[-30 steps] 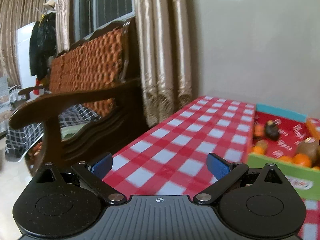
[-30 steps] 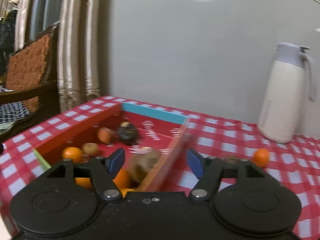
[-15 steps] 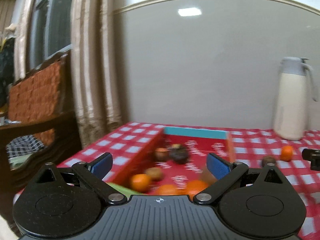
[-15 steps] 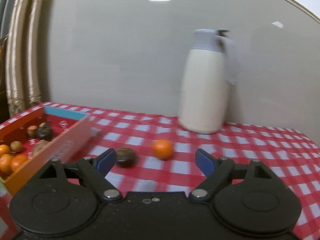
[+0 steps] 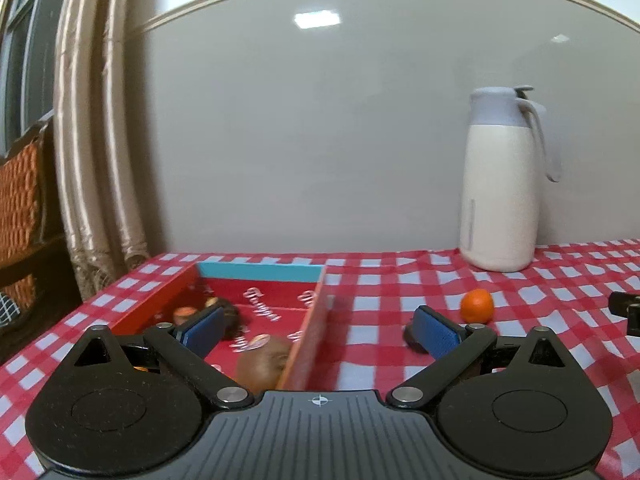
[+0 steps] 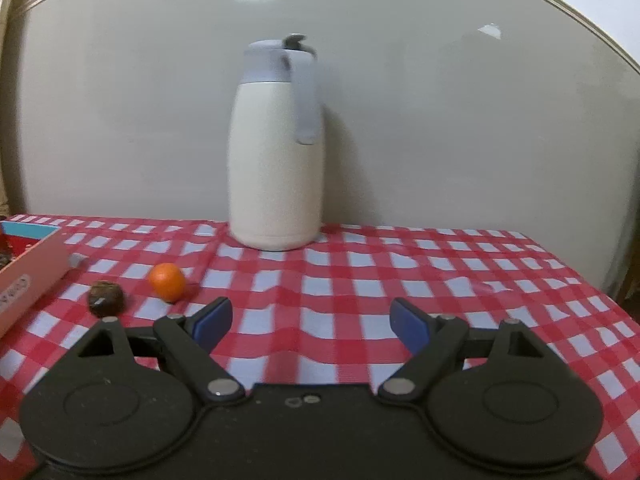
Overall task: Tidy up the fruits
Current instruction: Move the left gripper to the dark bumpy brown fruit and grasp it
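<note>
A red cardboard box [image 5: 312, 332] with a blue far wall holds several fruits, among them a brown kiwi [image 5: 264, 362] and a dark fruit behind my left finger. Its wall also shows at the left edge of the right wrist view [image 6: 32, 268]. An orange [image 5: 476, 306] [image 6: 167, 282] and a dark brown fruit [image 6: 105, 299] lie loose on the cloth right of the box. My left gripper [image 5: 318, 330] is open and empty over the box's right wall. My right gripper [image 6: 310, 324] is open and empty above the cloth, right of the loose fruits.
A tall white jug [image 5: 500, 184] [image 6: 276, 148] with a grey lid stands at the back by the wall. The red-and-white checked tablecloth [image 6: 400, 272] covers the table. Curtains [image 5: 96, 160] and a wooden bench [image 5: 20, 200] lie to the left.
Both grippers have swung to the right. The left view went from the bench and table edge to the box and jug. The right view went from the box to the jug and loose fruits.
</note>
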Demonstrator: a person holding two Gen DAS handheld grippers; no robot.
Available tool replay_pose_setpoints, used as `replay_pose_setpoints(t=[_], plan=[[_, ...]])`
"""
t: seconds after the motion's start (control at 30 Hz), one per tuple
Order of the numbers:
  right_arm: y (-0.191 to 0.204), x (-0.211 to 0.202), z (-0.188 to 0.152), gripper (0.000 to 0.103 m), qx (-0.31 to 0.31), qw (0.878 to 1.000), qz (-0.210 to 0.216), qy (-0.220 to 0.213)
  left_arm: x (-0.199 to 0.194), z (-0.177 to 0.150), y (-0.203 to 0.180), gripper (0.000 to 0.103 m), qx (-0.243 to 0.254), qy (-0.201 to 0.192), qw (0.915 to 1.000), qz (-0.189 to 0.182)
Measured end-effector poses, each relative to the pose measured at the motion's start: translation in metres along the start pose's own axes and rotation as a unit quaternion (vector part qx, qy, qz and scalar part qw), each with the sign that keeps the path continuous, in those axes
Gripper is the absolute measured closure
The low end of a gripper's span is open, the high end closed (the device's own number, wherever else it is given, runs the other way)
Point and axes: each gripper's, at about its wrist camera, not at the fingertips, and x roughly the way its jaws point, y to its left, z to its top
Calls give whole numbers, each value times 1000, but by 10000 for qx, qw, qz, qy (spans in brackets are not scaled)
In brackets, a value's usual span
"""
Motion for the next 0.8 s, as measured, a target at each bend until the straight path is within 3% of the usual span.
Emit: replay_pose_setpoints(t=[0.47, 0.63, 0.8], plan=[[-50, 20, 2, 18, 391, 9983, -425, 38, 57, -1, -60, 4, 112, 499, 9973, -534], [-62, 32, 3, 18, 436, 9977, -503, 106, 83, -1, -71, 25, 162, 774, 9952, -581], [-73, 43, 4, 18, 698, 9963, -470, 189, 107, -4, -77, 31, 186, 1051, 9927, -557]])
